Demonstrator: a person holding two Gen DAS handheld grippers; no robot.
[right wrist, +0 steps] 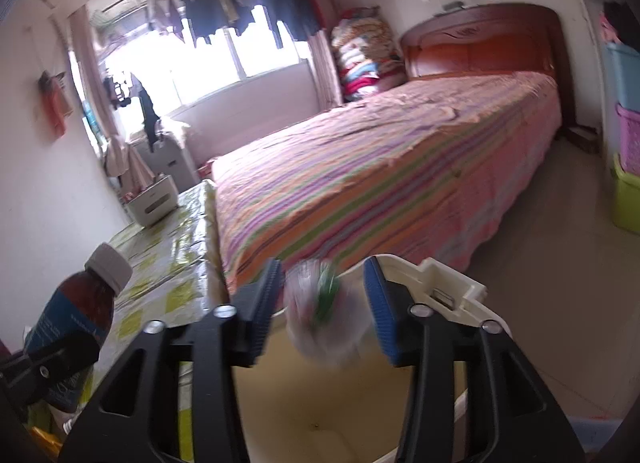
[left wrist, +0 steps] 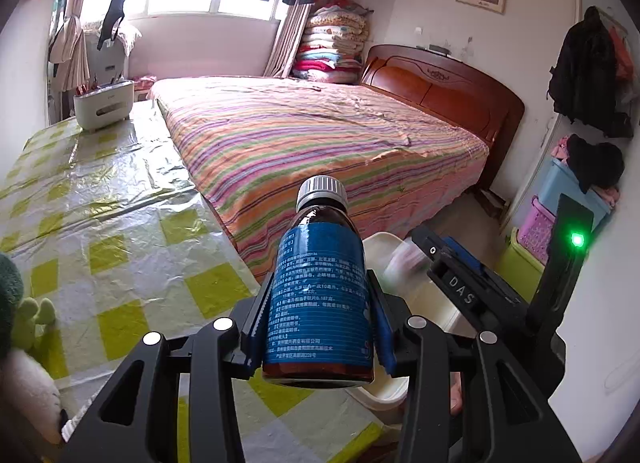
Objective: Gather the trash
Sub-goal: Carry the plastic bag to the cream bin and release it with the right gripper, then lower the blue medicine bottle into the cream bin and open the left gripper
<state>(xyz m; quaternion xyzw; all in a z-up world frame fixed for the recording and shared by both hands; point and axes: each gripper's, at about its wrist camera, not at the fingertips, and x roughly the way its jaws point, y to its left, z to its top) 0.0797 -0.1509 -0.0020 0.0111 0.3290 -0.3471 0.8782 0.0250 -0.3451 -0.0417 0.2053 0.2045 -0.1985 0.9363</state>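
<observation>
My left gripper (left wrist: 320,315) is shut on a brown medicine bottle (left wrist: 320,295) with a blue label and white cap, held upright above the table edge. The bottle also shows at the left of the right wrist view (right wrist: 76,319). My right gripper (right wrist: 320,303) is open over a cream trash bin (right wrist: 448,283). A crumpled clear plastic wrapper (right wrist: 324,315), blurred, is between its fingers and apart from both pads. In the left wrist view the right gripper (left wrist: 424,259) is to the right, with the wrapper (left wrist: 404,259) over the bin (left wrist: 384,243).
A table with a yellow-checked plastic cover (left wrist: 100,223) lies left, with a white box (left wrist: 104,105) at its far end and a plush toy (left wrist: 24,315) near me. A striped bed (left wrist: 320,135) is ahead. Coloured storage bins (left wrist: 560,207) stand at right.
</observation>
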